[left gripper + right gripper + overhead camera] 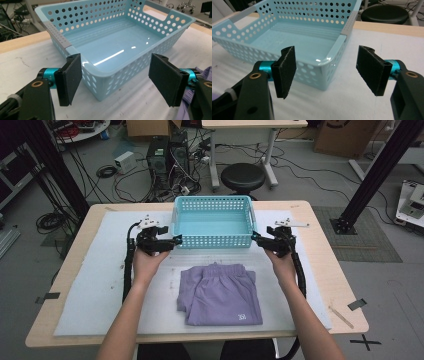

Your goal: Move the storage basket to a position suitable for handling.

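Observation:
An empty light-blue perforated basket (212,200) stands at the back middle of the white mat. In front of it lies a folded purple pair of shorts (220,295) with a small white label. My left gripper (172,240) is open at the basket's near left corner. In the left gripper view that corner of the basket (160,47) sits between the wide-apart pads of the left gripper (115,58), and the shorts (185,107) show at the lower right. My right gripper (256,238) is open at the near right corner. The basket (237,42) corner lies between the spread pads of the right gripper (325,50).
A white foam mat (100,285) covers most of the wooden table (320,250). Behind the table stand a black stool (243,176) and computer towers (167,152) among cables on the floor. Black frame posts rise at both sides.

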{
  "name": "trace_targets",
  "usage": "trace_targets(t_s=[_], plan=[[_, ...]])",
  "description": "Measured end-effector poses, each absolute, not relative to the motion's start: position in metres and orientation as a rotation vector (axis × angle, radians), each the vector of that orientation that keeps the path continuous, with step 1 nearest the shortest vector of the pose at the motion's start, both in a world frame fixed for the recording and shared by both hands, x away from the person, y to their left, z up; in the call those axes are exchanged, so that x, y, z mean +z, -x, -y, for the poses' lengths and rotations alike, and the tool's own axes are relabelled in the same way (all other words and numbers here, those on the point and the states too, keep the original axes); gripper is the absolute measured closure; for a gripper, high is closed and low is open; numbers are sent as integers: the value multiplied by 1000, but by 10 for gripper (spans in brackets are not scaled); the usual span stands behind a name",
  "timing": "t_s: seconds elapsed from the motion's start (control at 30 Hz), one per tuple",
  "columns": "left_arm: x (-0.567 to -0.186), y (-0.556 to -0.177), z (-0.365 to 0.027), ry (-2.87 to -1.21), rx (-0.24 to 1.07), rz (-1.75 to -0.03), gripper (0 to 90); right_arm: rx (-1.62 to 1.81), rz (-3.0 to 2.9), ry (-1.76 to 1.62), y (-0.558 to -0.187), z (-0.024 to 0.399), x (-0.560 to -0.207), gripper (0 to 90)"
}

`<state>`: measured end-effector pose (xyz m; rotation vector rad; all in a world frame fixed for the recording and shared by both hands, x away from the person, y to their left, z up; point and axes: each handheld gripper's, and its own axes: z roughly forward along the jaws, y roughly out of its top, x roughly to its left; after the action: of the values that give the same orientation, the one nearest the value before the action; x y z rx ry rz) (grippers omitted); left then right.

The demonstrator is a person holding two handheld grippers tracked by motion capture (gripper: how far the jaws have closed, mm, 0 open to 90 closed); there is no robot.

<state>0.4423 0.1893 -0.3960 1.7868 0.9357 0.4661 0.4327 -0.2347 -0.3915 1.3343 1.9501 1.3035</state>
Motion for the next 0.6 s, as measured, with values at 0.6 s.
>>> trace_targets(t_s=[0.6], plan=[[-415, -459, -187, -1741, 435, -988, 252, 1254, -1995, -1482, -473, 209, -401, 334]])
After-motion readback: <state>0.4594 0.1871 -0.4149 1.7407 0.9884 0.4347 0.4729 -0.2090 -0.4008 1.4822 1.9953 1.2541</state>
